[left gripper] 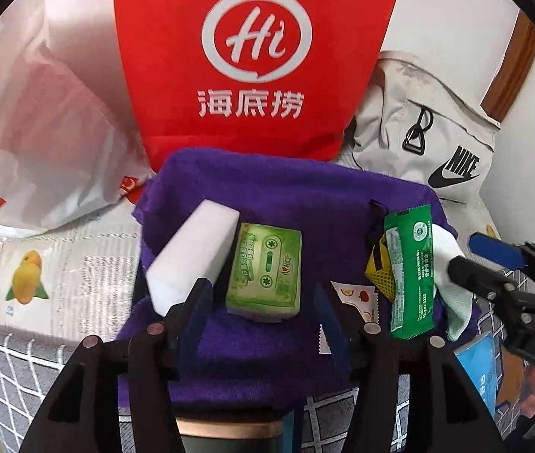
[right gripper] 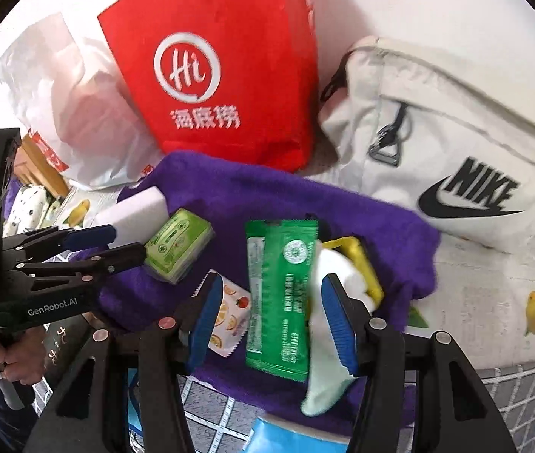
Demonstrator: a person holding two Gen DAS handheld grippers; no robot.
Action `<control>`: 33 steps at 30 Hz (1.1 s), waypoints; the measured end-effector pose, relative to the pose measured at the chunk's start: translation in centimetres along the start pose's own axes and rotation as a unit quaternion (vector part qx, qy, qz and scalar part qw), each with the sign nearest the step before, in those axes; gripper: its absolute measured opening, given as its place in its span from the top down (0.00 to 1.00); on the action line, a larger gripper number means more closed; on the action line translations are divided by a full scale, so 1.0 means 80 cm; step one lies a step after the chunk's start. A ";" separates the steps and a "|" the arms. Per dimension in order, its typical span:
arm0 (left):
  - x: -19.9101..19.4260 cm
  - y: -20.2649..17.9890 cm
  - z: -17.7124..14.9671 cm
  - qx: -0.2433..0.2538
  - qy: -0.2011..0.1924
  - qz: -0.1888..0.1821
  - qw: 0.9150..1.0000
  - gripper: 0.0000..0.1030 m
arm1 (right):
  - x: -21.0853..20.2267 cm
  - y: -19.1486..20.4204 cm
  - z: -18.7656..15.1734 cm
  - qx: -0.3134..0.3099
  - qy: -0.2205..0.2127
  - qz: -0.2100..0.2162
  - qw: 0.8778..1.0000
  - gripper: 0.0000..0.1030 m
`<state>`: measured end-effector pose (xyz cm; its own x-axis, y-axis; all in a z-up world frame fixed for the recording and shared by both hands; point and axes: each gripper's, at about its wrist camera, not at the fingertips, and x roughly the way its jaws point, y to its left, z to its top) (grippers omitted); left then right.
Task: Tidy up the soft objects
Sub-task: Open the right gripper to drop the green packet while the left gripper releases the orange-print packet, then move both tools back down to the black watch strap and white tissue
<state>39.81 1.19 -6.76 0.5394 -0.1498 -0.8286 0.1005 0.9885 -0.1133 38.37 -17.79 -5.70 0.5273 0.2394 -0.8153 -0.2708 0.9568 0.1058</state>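
A purple towel [left gripper: 305, 204] [right gripper: 343, 207] lies spread out with soft things on it. My left gripper [left gripper: 261, 302] [right gripper: 129, 241] hangs open just short of a green cassette-print tissue pack [left gripper: 265, 279] [right gripper: 178, 243]; a white foam block [left gripper: 191, 253] [right gripper: 135, 215] lies to its left. My right gripper [right gripper: 273, 321] [left gripper: 463, 255] is open above a green sachet [right gripper: 282, 294] [left gripper: 410, 279] and a white sock [right gripper: 324, 385] [left gripper: 452, 283], its pads not pressing either. A yellow mesh piece [right gripper: 361, 260] [left gripper: 378, 271] and a small fruit-print sachet [right gripper: 229, 317] [left gripper: 358, 298] lie beside them.
Behind the towel stand a red paper bag [left gripper: 252, 56] [right gripper: 222, 68], a white plastic bag [left gripper: 40, 132] [right gripper: 67, 105] on the left and a beige Nike bag [left gripper: 437, 143] [right gripper: 448, 143] on the right. A blue packet [right gripper: 286, 438] [left gripper: 482, 370] lies at the near edge. A hand [right gripper: 10, 358] holds the left gripper.
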 end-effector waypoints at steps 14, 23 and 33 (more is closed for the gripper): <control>-0.077 -0.041 -0.007 0.033 -0.050 -0.025 0.998 0.47 | -0.081 0.010 -0.056 0.014 -0.022 -0.009 1.000 0.47; -0.128 -0.064 -0.045 0.059 -0.066 -0.016 0.996 0.42 | -0.125 0.019 -0.131 0.024 -0.017 -0.016 0.999 0.47; -0.157 -0.045 -0.164 0.073 -0.044 0.005 0.996 0.42 | -0.146 0.037 -0.210 0.047 -0.018 0.024 0.998 0.47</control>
<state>21.72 -0.17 -3.10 0.6121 -0.1473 -0.7770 0.2112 0.9773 -0.0188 17.88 -20.52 -5.42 0.5440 0.2904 -0.7872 -0.2209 0.9547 0.1995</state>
